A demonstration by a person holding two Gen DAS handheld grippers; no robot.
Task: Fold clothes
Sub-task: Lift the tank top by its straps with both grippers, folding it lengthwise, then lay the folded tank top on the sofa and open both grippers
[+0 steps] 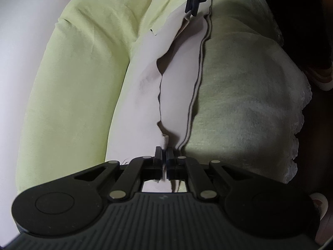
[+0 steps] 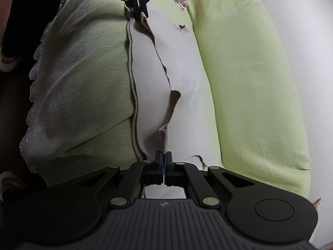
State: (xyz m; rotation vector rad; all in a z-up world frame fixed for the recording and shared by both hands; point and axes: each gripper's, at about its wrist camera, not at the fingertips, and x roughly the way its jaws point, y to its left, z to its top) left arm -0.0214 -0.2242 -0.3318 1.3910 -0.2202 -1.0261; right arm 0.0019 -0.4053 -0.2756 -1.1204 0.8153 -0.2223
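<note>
A pale grey garment (image 1: 179,79) is stretched mid-frame over the green cloth (image 1: 72,83); its ends are clamped by the left gripper (image 1: 164,156) and the right gripper (image 2: 163,159).

Soft, even light is falling on the pale green cloth cover (image 1: 72,83) from the side away from the person, leaving its lace-edged side dim and greyish. Fisheye distortion is bending the cover's edges into curves. Beyond the lace, everything is sinking into near-black shadow.
</note>
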